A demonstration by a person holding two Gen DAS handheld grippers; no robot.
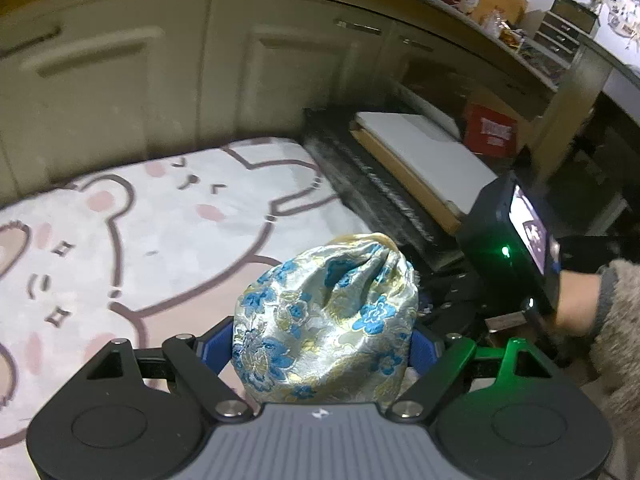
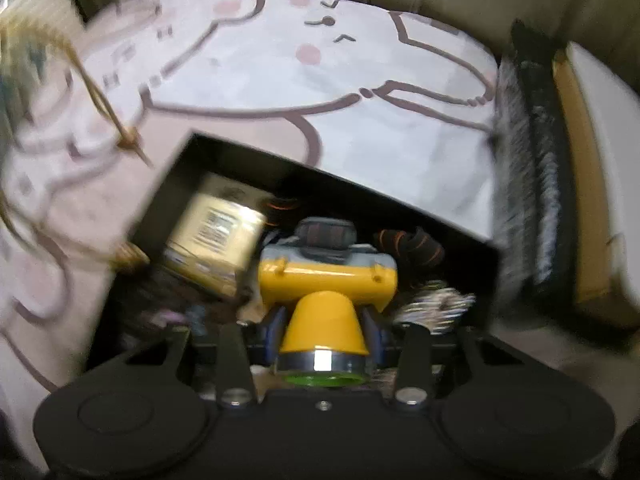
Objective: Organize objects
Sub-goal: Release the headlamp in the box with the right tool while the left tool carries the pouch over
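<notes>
The left gripper (image 1: 322,344) squeezed a flowery bag (image 1: 326,320), its tied top pointing up and away. Only the right view showed the right gripper (image 2: 324,324) pinching a yellow headlamp (image 2: 326,280), lens toward the camera, over the black box (image 2: 360,192) on the bunny blanket (image 2: 360,80).

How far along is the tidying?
Partly done: the black box already holds a tin and other bits. In hand: the left claw grips a floral pouch, the right claw a yellow headlamp over the box. Both look still to be put away.
</notes>
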